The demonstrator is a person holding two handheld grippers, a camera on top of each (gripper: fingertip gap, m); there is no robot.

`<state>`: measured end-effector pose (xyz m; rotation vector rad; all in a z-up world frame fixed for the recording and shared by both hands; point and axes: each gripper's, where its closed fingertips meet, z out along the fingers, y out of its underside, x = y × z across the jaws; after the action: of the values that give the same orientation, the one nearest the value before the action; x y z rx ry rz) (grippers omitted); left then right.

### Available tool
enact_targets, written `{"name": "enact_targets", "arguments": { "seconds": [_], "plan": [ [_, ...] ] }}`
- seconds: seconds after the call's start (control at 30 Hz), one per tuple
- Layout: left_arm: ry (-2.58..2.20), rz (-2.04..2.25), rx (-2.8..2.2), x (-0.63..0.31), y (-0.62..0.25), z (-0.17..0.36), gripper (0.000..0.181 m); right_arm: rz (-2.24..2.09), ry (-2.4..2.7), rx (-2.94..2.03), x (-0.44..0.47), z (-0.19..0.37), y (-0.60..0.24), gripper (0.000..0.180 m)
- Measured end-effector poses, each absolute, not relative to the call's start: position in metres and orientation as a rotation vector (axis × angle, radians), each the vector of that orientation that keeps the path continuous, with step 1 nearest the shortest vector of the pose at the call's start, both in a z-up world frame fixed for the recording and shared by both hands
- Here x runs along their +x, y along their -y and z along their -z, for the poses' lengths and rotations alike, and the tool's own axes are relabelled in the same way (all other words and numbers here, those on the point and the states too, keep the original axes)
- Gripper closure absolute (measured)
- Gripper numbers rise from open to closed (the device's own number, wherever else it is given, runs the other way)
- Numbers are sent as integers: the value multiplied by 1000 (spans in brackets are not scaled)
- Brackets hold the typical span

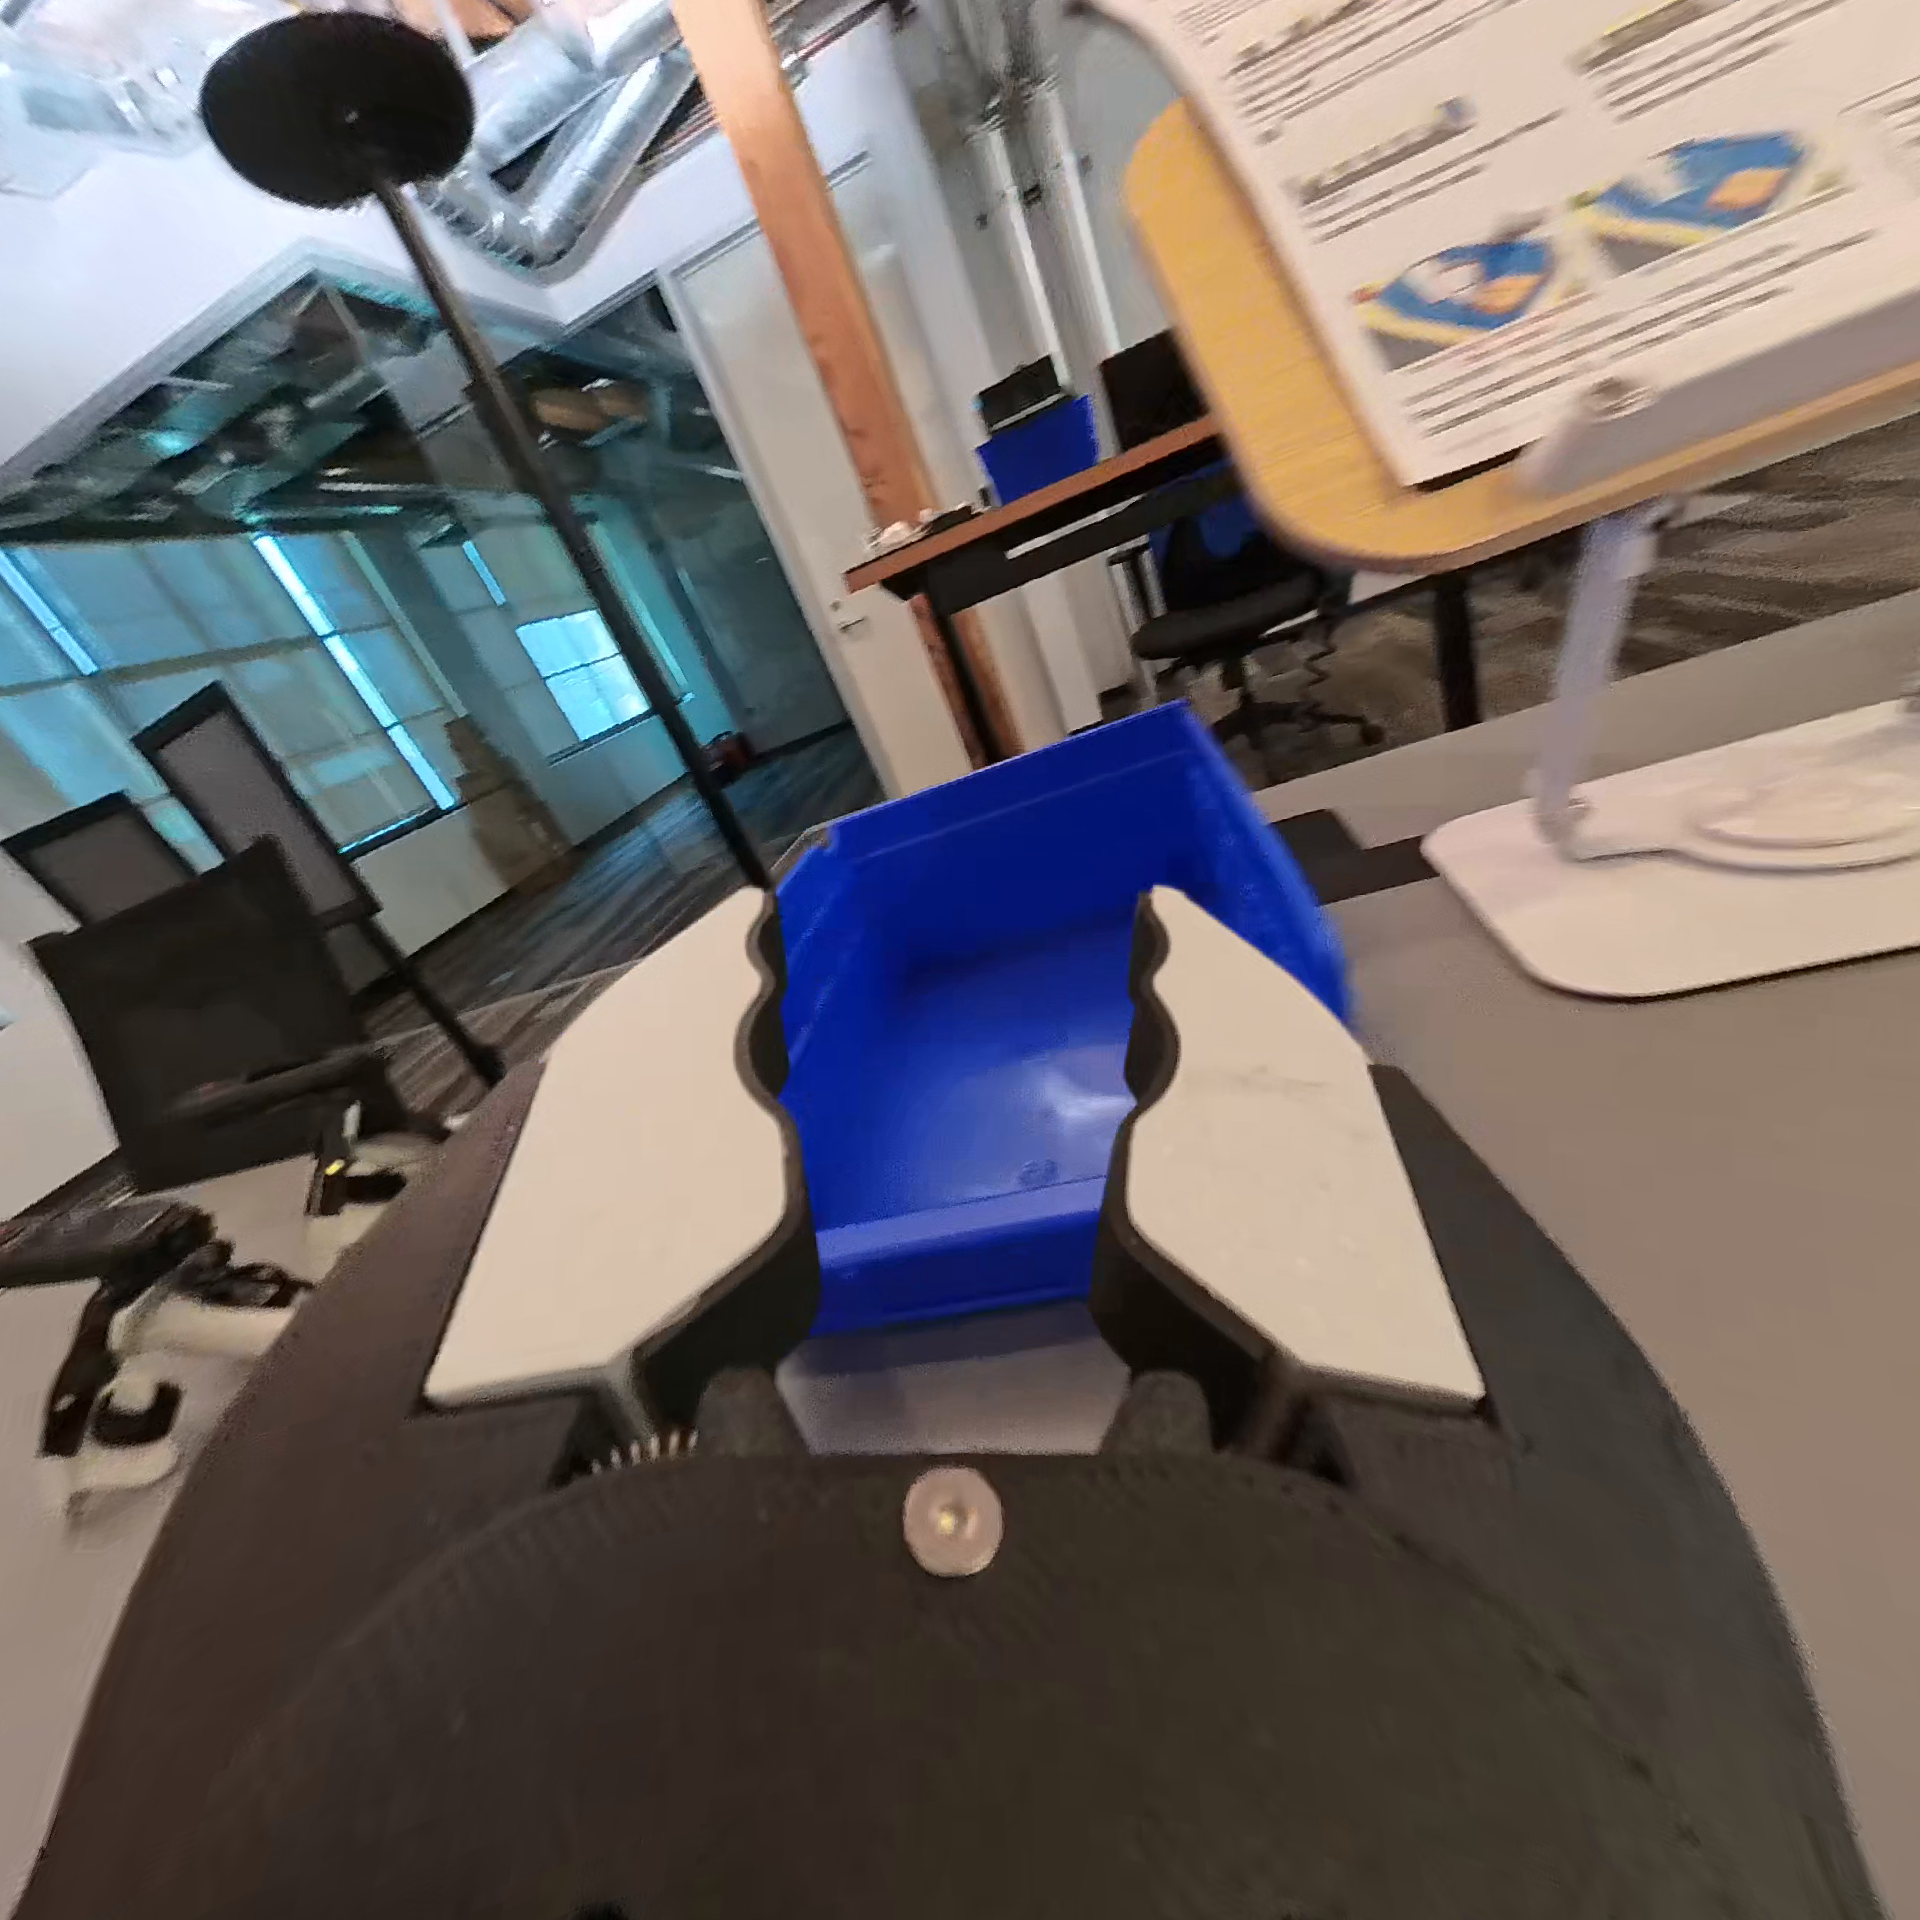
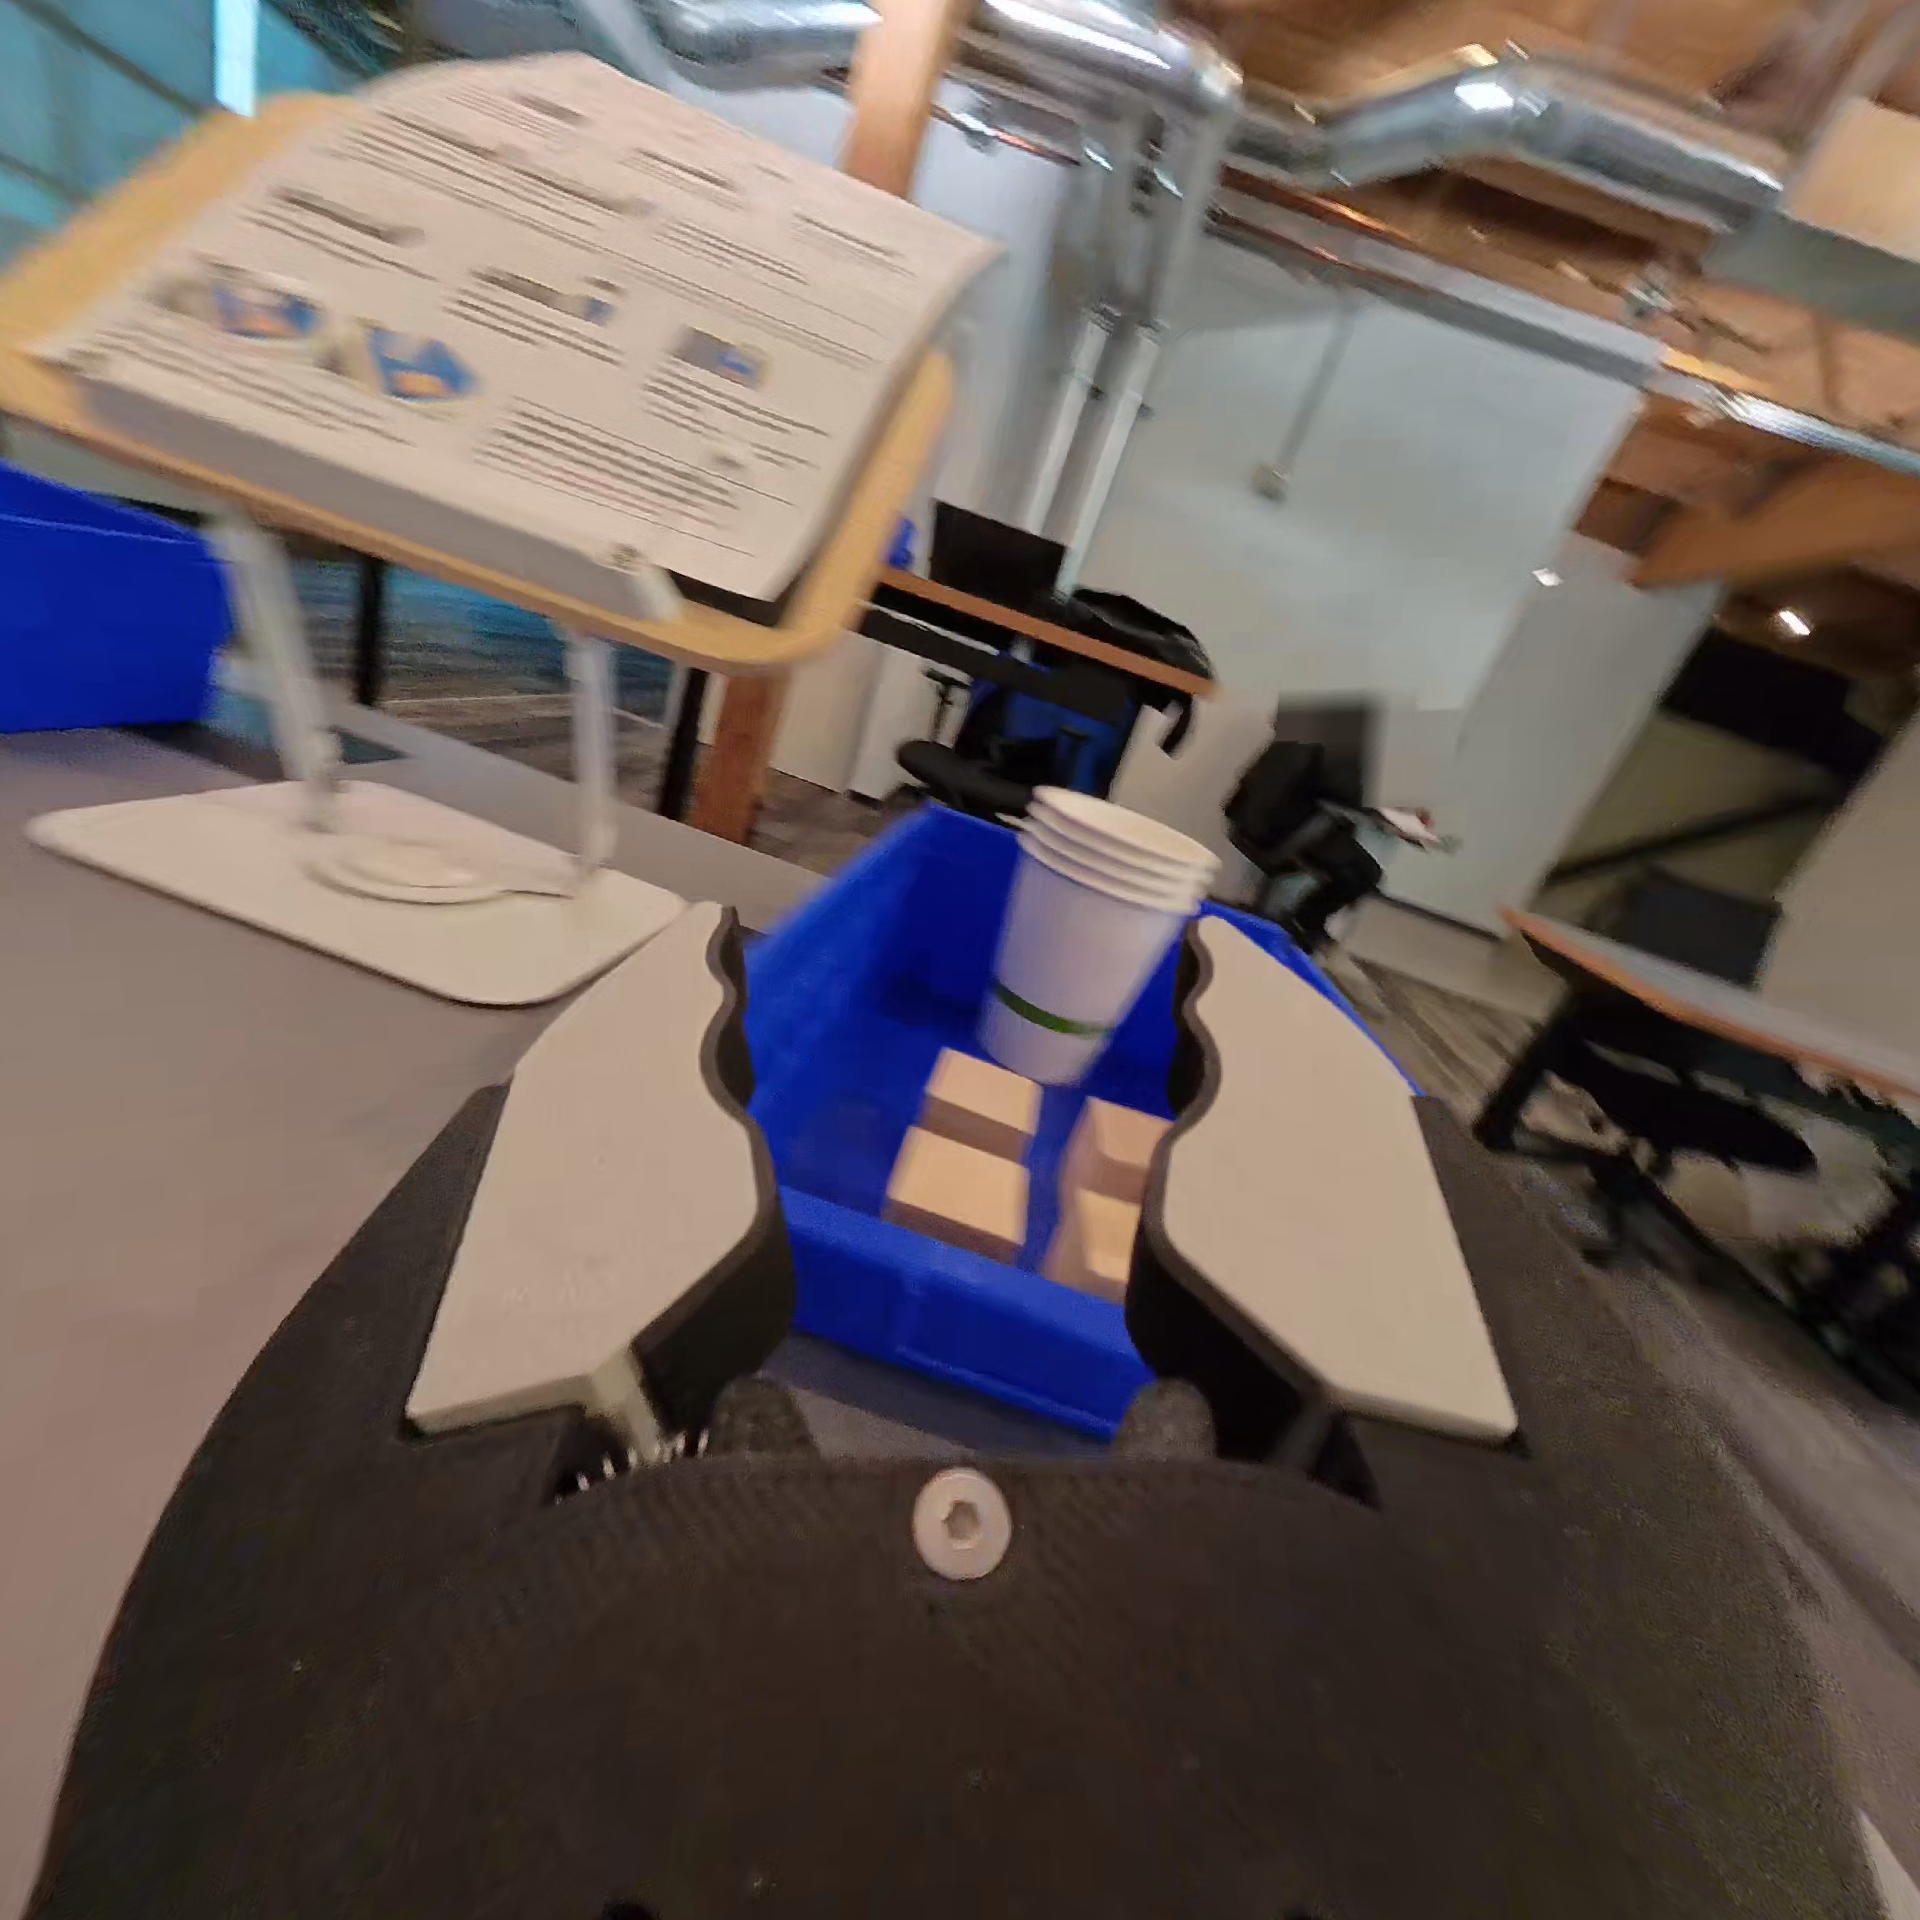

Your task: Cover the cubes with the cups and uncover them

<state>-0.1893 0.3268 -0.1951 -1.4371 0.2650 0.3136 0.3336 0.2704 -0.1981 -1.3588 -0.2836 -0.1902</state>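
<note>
Nothing looks covered yet: the stacked cups (image 2: 1091,935) and wooden cubes (image 2: 961,1184) are sitting in a blue bin (image 2: 935,1320) at center frame. Both right tongs (image 2: 961,966) and left tongs (image 1: 956,935) are hanging spread, holding nothing, the left facing an empty bin (image 1: 956,1262).

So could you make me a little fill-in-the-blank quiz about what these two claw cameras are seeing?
1. The bin ahead of the left gripper is ____ inside.
2. The wooden cubes lie in a bin coloured ____.
3. The stack of cups sits in the bin with the ____.
4. Both grippers' jaws are ____.

Missing words: empty; blue; cubes; open
</note>
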Motion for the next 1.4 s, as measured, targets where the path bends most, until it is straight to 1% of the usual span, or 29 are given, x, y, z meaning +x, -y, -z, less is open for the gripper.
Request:
{"name": "enact_targets", "arguments": {
  "seconds": [0.07,0.2,0.3,0.37,0.43,0.5,0.57,0.63,0.7,0.77,0.9,0.97,1.0,1.03,1.07,1.13,1.17,1.4],
  "plan": [
    [-230,-352,-1461,-215,-331,200,116,223,165,-1387,377,201,-273,97],
    [-171,-400,-1510,-258,-341,210,109,314,8,-1429,450,208,-274,97],
    [-133,-401,-1550,-284,-349,218,103,297,-57,-1536,487,230,-287,87],
    [-97,-369,-1589,-298,-357,227,99,228,-60,-1603,495,239,-298,91],
    [-91,-354,-1621,-307,-363,233,98,231,-56,-1665,503,247,-307,97],
    [-101,-353,-1652,-313,-369,239,98,207,-31,-1729,505,255,-317,100],
    [-111,-297,-1687,-313,-376,246,94,144,2,-1766,500,260,-323,110],
    [-124,-257,-1746,-313,-382,256,94,107,-13,-1787,502,263,-325,112],
    [-122,-213,-1769,-312,-387,261,90,73,-14,-1799,502,264,-327,114],
    [-118,-197,-1794,-312,-391,265,89,54,3,-1804,499,265,-328,120],
    [-139,-155,-1851,-309,-397,274,102,51,67,-1807,490,266,-327,148],
    [-152,-144,-1869,-308,-399,277,117,53,69,-1810,490,266,-327,154],
    [-148,-151,-1871,-309,-400,277,119,47,64,-1810,491,266,-327,157],
    [-142,-160,-1874,-312,-401,277,125,35,57,-1809,491,266,-326,166],
    [-135,-161,-1874,-315,-401,277,136,27,49,-1807,492,266,-326,174],
    [-111,-113,-1895,-320,-401,280,164,28,50,-1807,492,266,-325,177],
    [-97,-75,-1914,-321,-401,282,172,34,50,-1808,493,266,-326,177],
    [-80,49,-1920,-320,-403,283,177,36,48,-1810,493,266,-325,177]
  ]
}}
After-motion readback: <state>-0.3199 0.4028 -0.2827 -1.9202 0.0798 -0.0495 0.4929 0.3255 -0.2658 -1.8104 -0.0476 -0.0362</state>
